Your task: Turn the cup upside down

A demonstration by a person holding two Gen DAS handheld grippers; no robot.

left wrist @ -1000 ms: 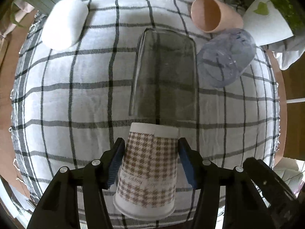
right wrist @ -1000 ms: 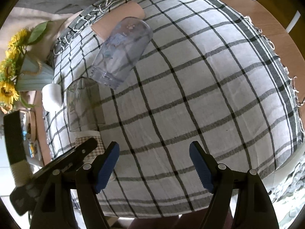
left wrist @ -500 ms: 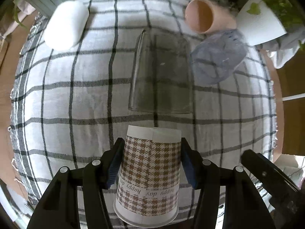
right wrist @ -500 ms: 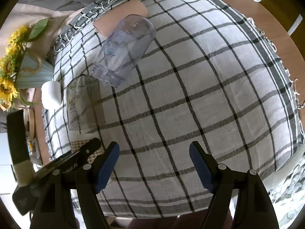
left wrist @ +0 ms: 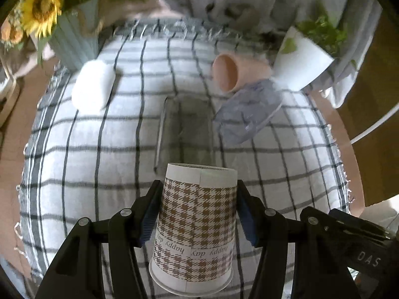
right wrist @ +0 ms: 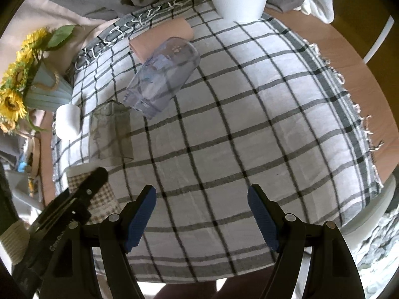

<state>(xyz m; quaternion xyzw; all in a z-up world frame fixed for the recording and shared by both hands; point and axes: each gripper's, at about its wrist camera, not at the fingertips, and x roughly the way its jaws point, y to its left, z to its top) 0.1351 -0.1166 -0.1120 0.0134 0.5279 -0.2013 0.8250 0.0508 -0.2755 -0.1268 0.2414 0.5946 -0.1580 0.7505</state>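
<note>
- Left gripper [left wrist: 198, 211] is clamped on the houndstooth paper cup [left wrist: 197, 226], blue pads pressing its two sides at mid-height; the wide rim faces the camera and the narrow base points away, over the near edge of the checked tablecloth [left wrist: 74, 162].
- Right gripper [right wrist: 200, 220] is spread wide with nothing between its pads, held over bare cloth on the near right.
- Risk, as I judge it: thin paper walls may buckle under the squeeze, or the tapered cup may slide through the pads mid-turn, since its cone narrows away from the grip.
- Just beyond the cup lies a smoky clear tumbler [left wrist: 184, 129] on its side; setting the cup down too far forward could knock it rolling.
- Farther right, a bluish plastic jar [left wrist: 247, 114] rests against a pink cup [left wrist: 229, 73], also lying down.
- Far left sit a white cup [left wrist: 93, 84] and a sunflower vase [left wrist: 74, 37].
- Left view alone shows the grasp itself; right view shows only a sliver of the cup [right wrist: 102, 199] behind the left gripper's arm, but reveals the open landing space on the desk.
</note>
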